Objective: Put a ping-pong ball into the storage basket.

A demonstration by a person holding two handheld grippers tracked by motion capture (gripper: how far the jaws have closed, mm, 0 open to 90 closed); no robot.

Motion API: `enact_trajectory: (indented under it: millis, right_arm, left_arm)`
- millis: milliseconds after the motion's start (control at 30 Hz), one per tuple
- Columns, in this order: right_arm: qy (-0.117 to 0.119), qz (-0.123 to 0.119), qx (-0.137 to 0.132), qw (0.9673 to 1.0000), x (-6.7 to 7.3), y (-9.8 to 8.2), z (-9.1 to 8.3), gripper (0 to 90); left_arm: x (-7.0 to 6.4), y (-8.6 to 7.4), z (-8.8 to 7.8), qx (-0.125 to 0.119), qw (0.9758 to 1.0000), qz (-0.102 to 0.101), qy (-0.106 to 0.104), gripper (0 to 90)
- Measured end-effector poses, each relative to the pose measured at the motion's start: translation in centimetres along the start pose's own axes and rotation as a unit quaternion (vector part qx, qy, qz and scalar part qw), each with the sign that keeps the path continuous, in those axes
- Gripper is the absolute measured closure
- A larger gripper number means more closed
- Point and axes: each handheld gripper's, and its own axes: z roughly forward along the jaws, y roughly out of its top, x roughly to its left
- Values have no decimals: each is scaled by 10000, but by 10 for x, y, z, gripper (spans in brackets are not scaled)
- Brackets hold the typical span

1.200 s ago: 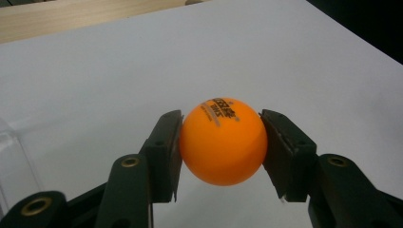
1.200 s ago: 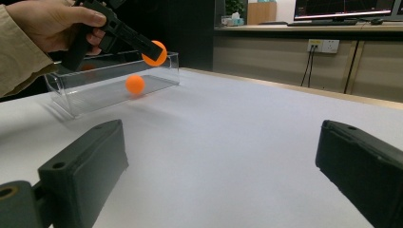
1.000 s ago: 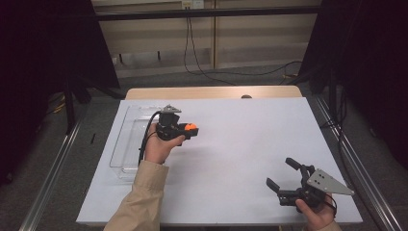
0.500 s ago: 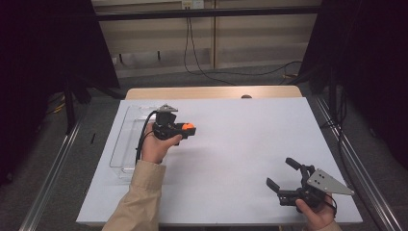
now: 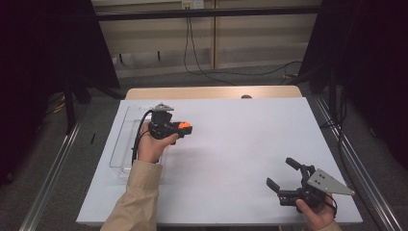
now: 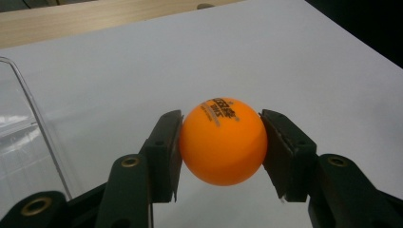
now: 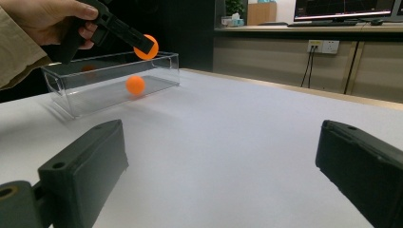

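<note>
My left gripper [image 5: 183, 128] is shut on an orange ping-pong ball [image 5: 184, 127], held just right of a clear plastic box [image 5: 120, 144] on the white table's left side. In the left gripper view the ball [image 6: 222, 140] sits squeezed between both black pads, above the tabletop, with the box wall [image 6: 28, 109] at the left. The right gripper view shows that ball [image 7: 146, 46] raised over the box [image 7: 166, 66], and a second orange ball [image 7: 135, 85] lying inside it. My right gripper [image 5: 280, 172] rests open near the table's front right corner, jaws [image 7: 222, 127] wide apart with nothing between them.
The white tabletop [image 5: 240, 139] ends in a wooden strip [image 5: 211, 92] at the far side. Black rails run along both sides of the table, and cables lie on the floor beyond it. A person's tan sleeve [image 5: 137, 197] comes in from the bottom left.
</note>
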Motion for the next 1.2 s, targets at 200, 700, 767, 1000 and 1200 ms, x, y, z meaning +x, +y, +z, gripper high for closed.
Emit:
enact_trajectory:
  millis: [200, 700, 767, 1000, 1200]
  right_arm:
    - [2, -1, 1, 10000, 0, 0, 0, 23]
    - [9, -5, 0, 10000, 0, 0, 0, 23]
    - [10, -4, 1, 10000, 0, 0, 0, 23]
    - [10, -3, 0, 10000, 0, 0, 0, 23]
    - [8, -3, 2, 10000, 0, 0, 0, 23]
  left_arm:
    - [3, -1, -3, -33, 10000, -52, 45, 510]
    - [11, -2, -11, -71, 9998, -60, 181, 510]
    - [12, -2, -13, -68, 9997, -53, 211, 510]
    - [15, -2, -16, -95, 9996, -75, 259, 510]
    - [18, -3, -19, -121, 9995, -86, 276, 510]
